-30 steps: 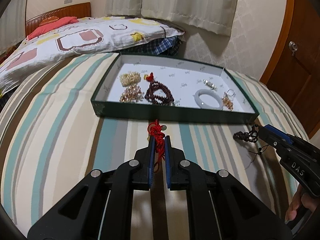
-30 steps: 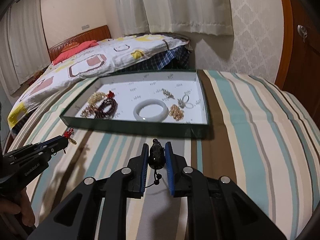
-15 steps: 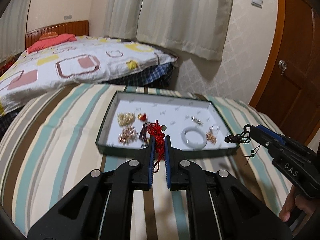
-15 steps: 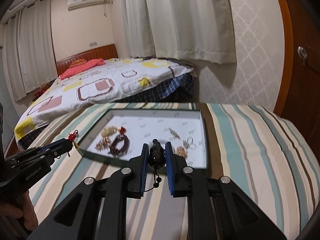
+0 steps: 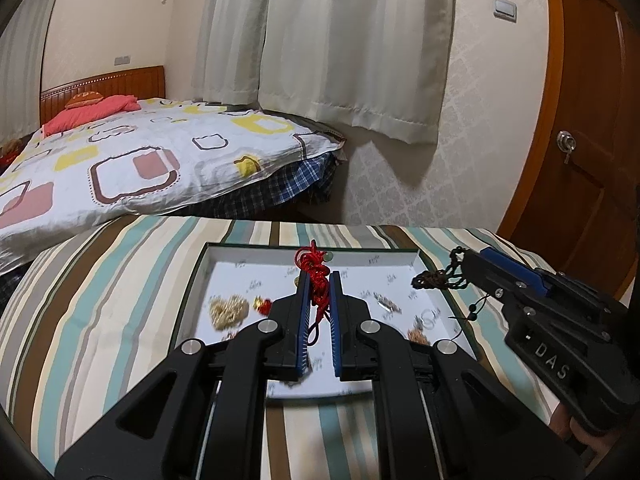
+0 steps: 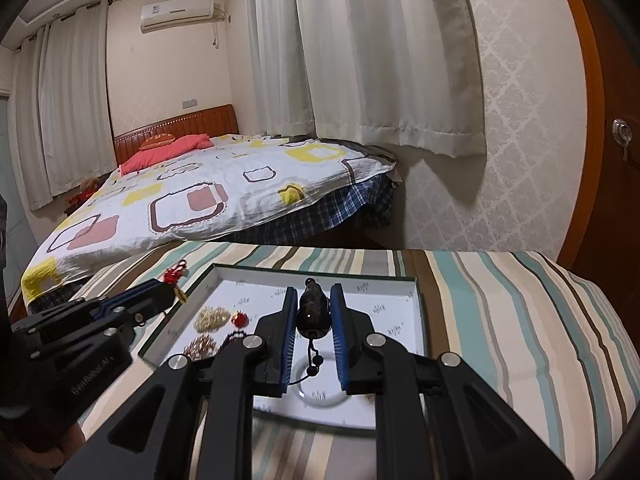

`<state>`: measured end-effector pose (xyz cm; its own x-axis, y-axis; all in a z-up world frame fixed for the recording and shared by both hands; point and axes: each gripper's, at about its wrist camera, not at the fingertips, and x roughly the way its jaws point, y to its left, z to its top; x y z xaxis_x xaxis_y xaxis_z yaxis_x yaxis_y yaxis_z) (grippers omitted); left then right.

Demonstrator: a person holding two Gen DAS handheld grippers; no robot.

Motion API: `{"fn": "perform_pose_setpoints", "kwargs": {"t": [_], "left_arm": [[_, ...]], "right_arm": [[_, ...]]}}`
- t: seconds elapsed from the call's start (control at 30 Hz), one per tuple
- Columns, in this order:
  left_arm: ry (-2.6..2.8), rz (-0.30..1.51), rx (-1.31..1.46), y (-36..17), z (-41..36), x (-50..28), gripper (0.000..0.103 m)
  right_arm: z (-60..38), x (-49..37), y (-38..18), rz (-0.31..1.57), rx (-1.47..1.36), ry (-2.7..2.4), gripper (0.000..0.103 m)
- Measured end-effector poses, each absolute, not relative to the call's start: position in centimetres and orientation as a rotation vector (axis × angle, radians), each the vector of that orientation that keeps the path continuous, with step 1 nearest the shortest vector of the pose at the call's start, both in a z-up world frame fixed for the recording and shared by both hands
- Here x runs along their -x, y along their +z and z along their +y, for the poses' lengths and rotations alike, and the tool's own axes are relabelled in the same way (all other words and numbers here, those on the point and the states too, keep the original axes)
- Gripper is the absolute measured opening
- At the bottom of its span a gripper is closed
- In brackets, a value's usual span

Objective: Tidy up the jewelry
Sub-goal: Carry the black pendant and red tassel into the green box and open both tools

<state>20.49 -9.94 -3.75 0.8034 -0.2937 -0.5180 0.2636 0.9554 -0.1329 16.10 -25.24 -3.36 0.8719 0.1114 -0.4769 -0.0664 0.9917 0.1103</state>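
Left wrist view: my left claw point(image 5: 319, 292) is clamped on red cord charm point(image 5: 315, 270), held above tray point(image 5: 202, 276). Right claw point(image 6: 314, 312) grips dark pendant point(image 6: 313, 312), also over tray, both level w/ fingers fwd.

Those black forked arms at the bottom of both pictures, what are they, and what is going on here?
They are no robot: a person carries a hand-held gripper in each hand, each with a camera looking along its two fingers, giving one picture each. The left hand-held gripper is shut on a red knotted cord ornament. The right hand-held gripper is shut on a dark bead pendant. Both are over an open green tray on a striped bedcover. In it lie a pale bangle, a gold chain heap and other small pieces.
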Motion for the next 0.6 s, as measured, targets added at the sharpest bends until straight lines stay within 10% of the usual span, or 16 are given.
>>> {"fn": "perform_pose_setpoints", "kwargs": {"t": [0.6], "left_arm": [[-0.231,0.662,0.015,-8.9,-12.5,-31.2,0.009]], "right_arm": [[-25.3,-25.4,-7.8,0.587,-0.114,0.080,0.018]]}}
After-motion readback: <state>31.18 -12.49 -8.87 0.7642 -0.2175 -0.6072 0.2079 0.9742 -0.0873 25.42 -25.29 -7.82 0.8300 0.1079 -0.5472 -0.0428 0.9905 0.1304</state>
